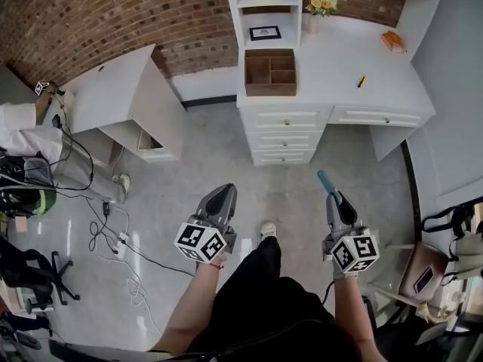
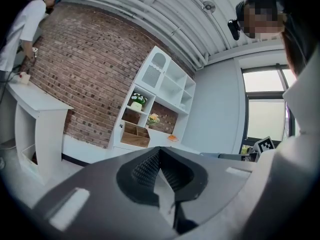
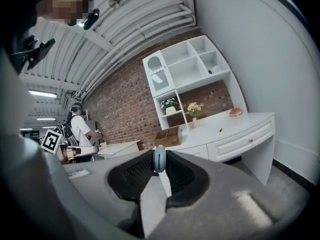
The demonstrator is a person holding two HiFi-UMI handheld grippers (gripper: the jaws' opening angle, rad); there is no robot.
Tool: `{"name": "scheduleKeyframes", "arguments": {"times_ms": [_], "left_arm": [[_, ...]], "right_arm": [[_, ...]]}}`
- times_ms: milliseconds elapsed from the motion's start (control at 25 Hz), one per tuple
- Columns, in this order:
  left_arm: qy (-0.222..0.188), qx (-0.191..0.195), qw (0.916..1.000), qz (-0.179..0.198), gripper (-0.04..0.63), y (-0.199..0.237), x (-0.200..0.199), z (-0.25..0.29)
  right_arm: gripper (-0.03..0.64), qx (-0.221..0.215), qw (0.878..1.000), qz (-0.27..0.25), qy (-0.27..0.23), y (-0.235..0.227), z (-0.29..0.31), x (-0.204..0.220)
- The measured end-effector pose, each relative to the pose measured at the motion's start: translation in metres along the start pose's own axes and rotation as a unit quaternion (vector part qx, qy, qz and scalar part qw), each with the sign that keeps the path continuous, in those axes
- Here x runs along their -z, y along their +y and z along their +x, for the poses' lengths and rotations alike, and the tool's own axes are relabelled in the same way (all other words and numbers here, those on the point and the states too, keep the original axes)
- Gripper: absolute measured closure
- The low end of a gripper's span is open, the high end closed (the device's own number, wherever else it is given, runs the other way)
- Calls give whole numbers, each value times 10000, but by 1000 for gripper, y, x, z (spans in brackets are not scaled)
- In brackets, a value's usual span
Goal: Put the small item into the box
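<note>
At 9 o'clock in the head view a second person (image 1: 30, 138) stands by a white side table (image 1: 113, 89). Just below the middle, toward 7 o'clock, the left claw (image 1: 224, 191) points up the frame over the grey floor. Its own view shows the left claw (image 2: 158, 153) with its jaws together and nothing between them.

At 12 o'clock the wooden box (image 1: 270, 72) sits open-topped on the left end of the white tabletop (image 1: 355, 59), well apart from both claws. It has compartments, and what they hold cannot be made out.

At 4 o'clock the right claw (image 1: 335, 197) is clamped on the small blue item (image 1: 326, 179), which sticks out past the jaw tips. In the right gripper view the pads of the right claw (image 3: 159, 165) press the small blue item (image 3: 159, 158) from both sides. The wooden box (image 3: 167, 138) is far beyond it.

Further right on the tabletop, at about 1 o'clock, lies a small yellow thing (image 1: 361, 81).
</note>
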State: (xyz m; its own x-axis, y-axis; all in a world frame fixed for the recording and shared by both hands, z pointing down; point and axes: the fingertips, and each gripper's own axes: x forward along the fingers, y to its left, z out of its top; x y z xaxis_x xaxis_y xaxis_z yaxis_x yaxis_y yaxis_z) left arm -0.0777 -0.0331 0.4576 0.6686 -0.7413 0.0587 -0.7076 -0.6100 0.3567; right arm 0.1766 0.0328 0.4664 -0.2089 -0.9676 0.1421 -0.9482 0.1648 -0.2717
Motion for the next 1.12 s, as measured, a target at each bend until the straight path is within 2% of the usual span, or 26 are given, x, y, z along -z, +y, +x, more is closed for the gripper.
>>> {"name": "scheduleKeyframes", "arguments": {"times_ms": [440, 840, 1120], "left_arm": [[-41, 45, 10000, -27, 592, 31, -26, 66], [-80, 25, 10000, -41, 592, 82, -45, 126], [-33, 96, 9999, -102, 593, 99, -45, 160]], "right_arm": [[548, -9, 10000, -22, -25, -22, 67, -29], [548, -8, 10000, -37, -60, -39, 148, -49], [548, -50, 10000, -39, 7, -46, 182, -48]]}}
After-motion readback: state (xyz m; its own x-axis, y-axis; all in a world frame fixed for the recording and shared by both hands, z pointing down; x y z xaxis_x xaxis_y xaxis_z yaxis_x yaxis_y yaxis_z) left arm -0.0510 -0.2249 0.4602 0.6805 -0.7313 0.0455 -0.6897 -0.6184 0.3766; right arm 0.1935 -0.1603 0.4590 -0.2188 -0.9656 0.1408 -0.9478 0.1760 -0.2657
